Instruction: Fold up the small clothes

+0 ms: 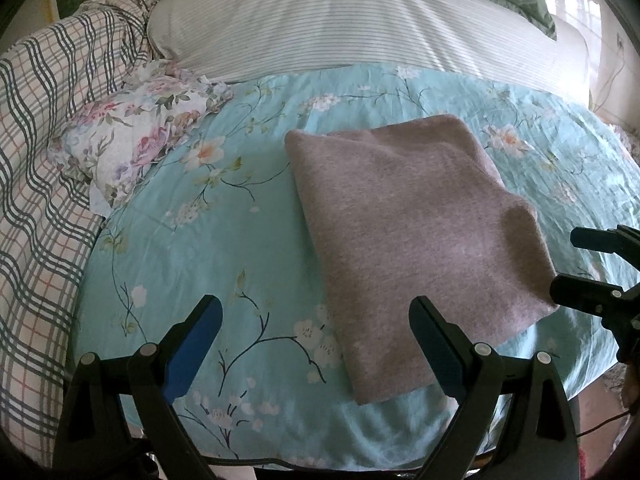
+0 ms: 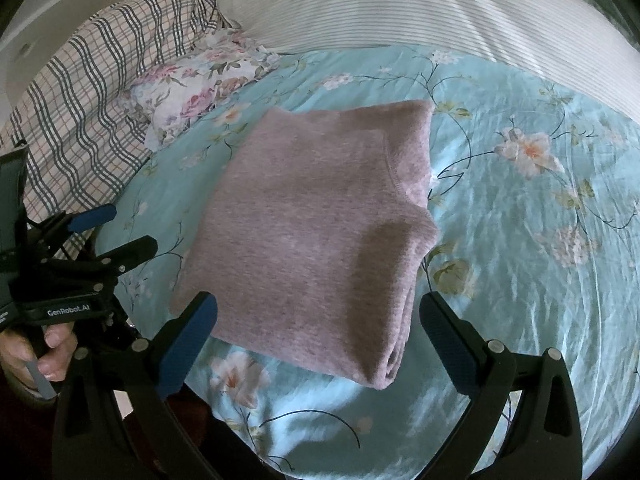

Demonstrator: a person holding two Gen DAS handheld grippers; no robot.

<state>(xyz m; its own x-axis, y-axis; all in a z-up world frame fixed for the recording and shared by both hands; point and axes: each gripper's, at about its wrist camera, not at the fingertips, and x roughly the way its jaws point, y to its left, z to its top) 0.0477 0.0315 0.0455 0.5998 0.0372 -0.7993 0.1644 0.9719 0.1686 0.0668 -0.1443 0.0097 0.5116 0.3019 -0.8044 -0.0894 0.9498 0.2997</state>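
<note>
A folded pinkish-grey knit garment (image 1: 412, 236) lies flat on the light blue floral bedsheet (image 1: 200, 248); it also shows in the right wrist view (image 2: 308, 240). My left gripper (image 1: 316, 320) is open and empty, hovering at the garment's near left edge. My right gripper (image 2: 318, 320) is open and empty, hovering over the garment's near edge. The right gripper also appears at the right edge of the left wrist view (image 1: 588, 264), and the left gripper at the left of the right wrist view (image 2: 124, 232).
A floral pillowcase-like cloth (image 1: 136, 136) lies at the back left. A plaid blanket (image 1: 48, 160) is heaped along the left. A white striped pillow (image 1: 340, 20) spans the back. The bed's near edge (image 1: 280, 460) is below my grippers.
</note>
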